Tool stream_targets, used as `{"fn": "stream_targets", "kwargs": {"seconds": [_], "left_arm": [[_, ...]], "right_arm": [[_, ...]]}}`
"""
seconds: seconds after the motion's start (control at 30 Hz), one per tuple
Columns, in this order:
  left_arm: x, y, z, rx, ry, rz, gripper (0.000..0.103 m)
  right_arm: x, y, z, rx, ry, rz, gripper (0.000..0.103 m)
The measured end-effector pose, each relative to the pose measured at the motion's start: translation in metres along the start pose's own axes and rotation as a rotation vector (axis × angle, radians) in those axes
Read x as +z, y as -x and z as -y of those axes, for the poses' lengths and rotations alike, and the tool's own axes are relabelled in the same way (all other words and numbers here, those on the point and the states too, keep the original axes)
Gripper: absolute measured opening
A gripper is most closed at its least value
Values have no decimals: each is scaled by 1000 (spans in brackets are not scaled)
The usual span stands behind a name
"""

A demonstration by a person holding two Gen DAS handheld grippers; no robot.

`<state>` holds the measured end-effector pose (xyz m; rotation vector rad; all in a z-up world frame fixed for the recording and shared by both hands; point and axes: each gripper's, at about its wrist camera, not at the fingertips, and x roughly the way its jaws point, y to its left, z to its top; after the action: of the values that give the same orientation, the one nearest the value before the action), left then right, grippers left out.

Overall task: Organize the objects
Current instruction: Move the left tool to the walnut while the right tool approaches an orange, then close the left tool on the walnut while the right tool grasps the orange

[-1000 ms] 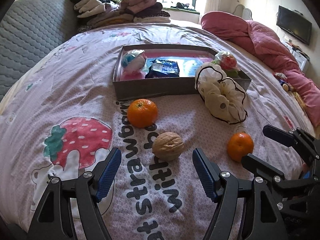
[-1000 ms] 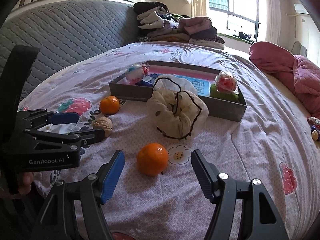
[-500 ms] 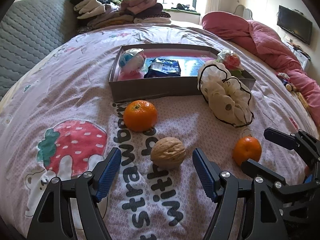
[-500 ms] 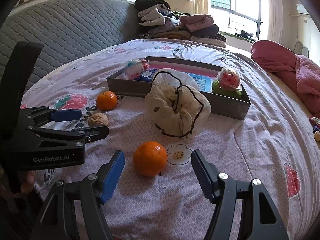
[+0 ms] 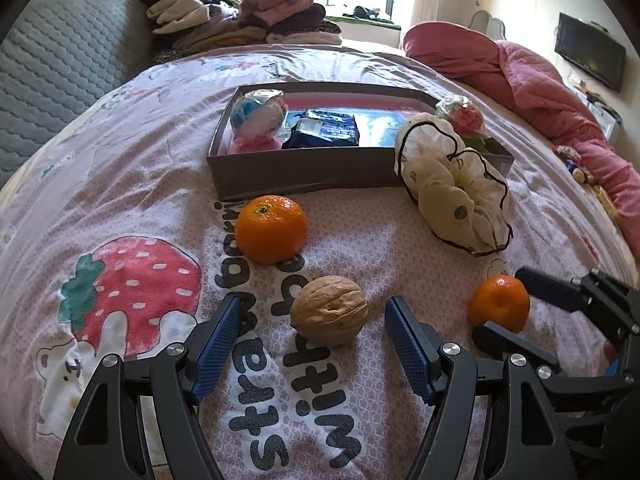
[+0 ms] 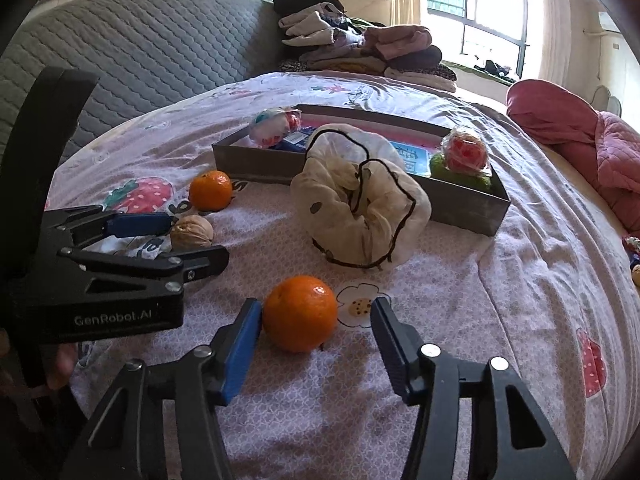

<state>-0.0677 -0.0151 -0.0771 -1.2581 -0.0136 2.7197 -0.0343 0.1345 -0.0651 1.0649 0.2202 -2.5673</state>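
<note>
Over bedspread (image 6: 500,300), right tool (image 6: 316,344) tilted down, closing around tangerine (image 6: 299,313)

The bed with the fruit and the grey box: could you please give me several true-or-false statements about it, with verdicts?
1. A brown wrinkled walnut lies between the open left tongs. True.
2. The right tongs have lifted a round orange tangerine off the pink printed bedsheet. False: the tangerine rests on the sheet; the jaws have just been closing around it, and the right pad is still clear of it.
3. The second orange tangerine lies inside the shallow grey cardboard box. False: it lies on the sheet in front of the box.
4. A cream drawstring cloth bag leans against the box's front wall. True.
</note>
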Motion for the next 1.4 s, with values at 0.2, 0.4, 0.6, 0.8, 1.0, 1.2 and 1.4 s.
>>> {"fn": "stream_targets", "kwargs": {"seconds": [0.2, 0.4, 0.6, 0.8, 1.0, 1.2, 1.4], "left_arm": [[1, -1, -1, -8, 9, 1, 75], [0, -1, 0, -2, 0, 5, 71], [-1, -1, 2, 6, -14, 8, 63], [-1, -1, 5, 25, -32, 16, 49], [-2, 0, 7, 28, -44, 21, 40], [-3, 2, 6, 21, -38, 25, 36], [-3, 4, 4, 13, -30, 27, 36]], "right_arm": [[-1, -3, 0, 11, 0, -9, 48], [-2, -4, 2, 26, -4, -15, 45], [-3, -5, 0, 35, 9, -16, 39], [-3, -6, -1, 44, 2, -15, 39], [-3, -6, -1, 45, 1, -15, 39], [-3, -5, 0, 51, 1, -15, 38], [-2, -4, 1, 65, -6, -12, 38]]}}
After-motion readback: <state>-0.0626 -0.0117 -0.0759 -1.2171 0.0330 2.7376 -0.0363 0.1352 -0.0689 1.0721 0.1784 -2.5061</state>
